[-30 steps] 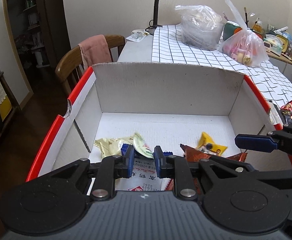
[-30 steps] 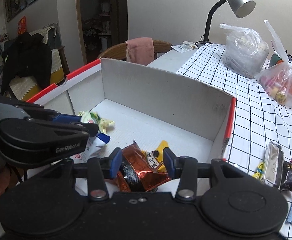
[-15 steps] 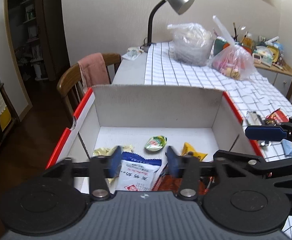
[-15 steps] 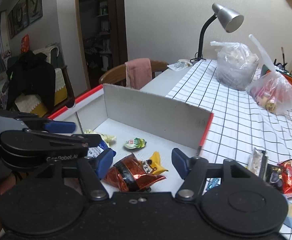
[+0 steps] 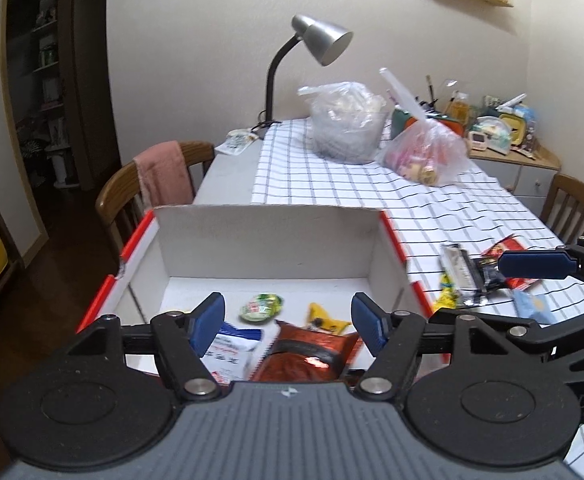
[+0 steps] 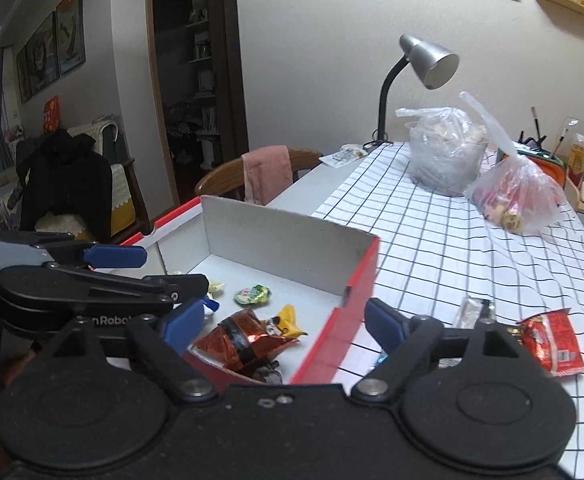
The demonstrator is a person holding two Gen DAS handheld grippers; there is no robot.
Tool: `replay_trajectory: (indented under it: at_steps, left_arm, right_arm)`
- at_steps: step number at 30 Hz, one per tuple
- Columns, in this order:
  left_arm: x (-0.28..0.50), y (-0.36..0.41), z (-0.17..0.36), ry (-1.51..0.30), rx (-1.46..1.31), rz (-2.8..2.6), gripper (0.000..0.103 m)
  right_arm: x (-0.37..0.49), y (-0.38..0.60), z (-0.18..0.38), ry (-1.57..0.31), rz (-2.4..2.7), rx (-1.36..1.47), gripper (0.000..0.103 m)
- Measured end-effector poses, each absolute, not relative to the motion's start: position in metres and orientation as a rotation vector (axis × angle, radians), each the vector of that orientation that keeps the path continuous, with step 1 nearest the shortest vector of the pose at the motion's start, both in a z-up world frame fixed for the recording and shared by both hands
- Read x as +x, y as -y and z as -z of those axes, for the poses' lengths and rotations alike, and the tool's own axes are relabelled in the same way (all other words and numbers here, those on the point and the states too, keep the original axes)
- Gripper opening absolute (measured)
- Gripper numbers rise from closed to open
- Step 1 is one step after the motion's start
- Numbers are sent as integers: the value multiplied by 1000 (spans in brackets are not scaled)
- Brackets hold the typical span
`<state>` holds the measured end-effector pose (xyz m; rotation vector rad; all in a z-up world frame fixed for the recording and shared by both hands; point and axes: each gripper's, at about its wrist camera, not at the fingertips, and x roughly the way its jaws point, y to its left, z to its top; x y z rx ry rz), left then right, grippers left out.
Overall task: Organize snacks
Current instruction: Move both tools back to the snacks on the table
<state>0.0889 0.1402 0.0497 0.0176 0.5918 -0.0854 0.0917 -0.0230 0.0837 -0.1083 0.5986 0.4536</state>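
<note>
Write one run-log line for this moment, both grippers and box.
left gripper: open, just opened, empty | right gripper: open, just opened, empty | box: holds orange packet | loose snacks on table

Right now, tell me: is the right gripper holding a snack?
No. The right gripper is open with nothing between its pads, and the orange packet lies loose in the box below.

Left wrist view: from above the near edge of the box (image 5: 263,236), facing along the table toward the lamp (image 5: 320,38), tilted down; box close and centred.
Right wrist view: from the box's (image 6: 275,236) near right corner, facing its far left wall and the lamp (image 6: 428,64), tilted down, equally close.
Shared: box interior, lamp, chair (image 5: 119,192) left of the box.
</note>
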Motion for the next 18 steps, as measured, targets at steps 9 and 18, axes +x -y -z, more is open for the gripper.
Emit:
replay_trajectory:
  at_steps: [9,18]
  left_arm:
    - [77,-101,-48,-579,-5,159,80]
    - [77,-41,-34,-608,-13,243,84]
  right_arm:
    - [70,76,-86,-582,-421,-83,102]
    - [59,152,-75,-596,-325,-50,103]
